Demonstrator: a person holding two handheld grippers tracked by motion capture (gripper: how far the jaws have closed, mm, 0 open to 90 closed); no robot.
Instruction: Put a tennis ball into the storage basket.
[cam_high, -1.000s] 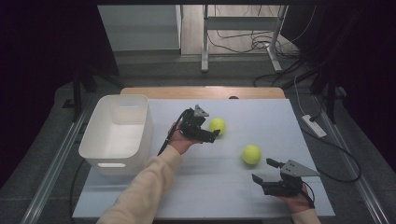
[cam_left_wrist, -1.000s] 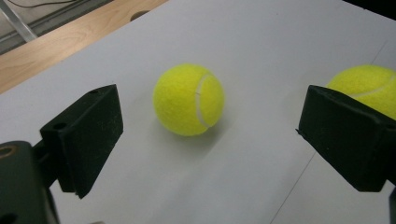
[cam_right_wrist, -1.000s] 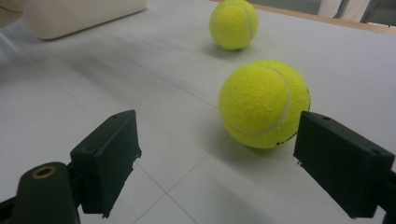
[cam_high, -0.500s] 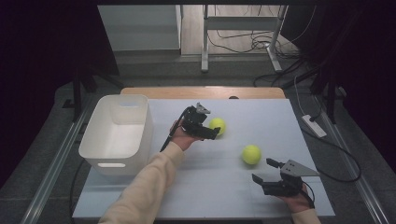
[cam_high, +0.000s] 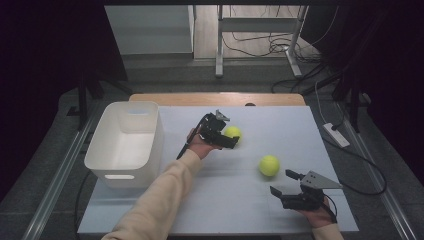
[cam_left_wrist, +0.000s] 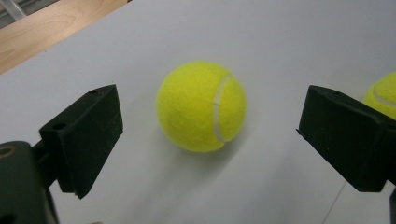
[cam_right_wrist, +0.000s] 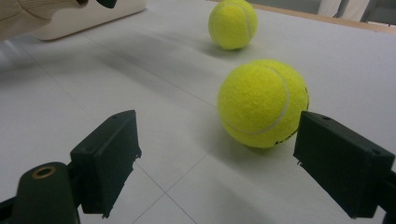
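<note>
Two yellow tennis balls lie on the white table. The far ball (cam_high: 233, 132) (cam_left_wrist: 201, 106) rests between the jaws of my left gripper (cam_high: 225, 131) (cam_left_wrist: 212, 114), which is open wide and clear of it on both sides. The near ball (cam_high: 269, 165) (cam_right_wrist: 263, 102) lies just ahead of my right gripper (cam_high: 280, 182) (cam_right_wrist: 219, 154), which is also open, with the ball towards its right jaw and beyond the tips. From the right gripper view the far ball (cam_right_wrist: 232, 23) sits behind the near one. The near ball (cam_left_wrist: 383, 93) peeks past the right jaw in the left gripper view.
A white plastic bin (cam_high: 125, 142) (cam_right_wrist: 93, 16) stands at the table's left side, nothing visible inside. A wooden strip (cam_high: 215, 98) runs along the far edge. The left sleeve (cam_high: 160, 195) crosses the table's middle. Cables and a power strip (cam_high: 336, 135) lie on the floor beyond.
The left gripper has edged slightly towards the far ball. The right gripper and both balls have stayed where they were.
</note>
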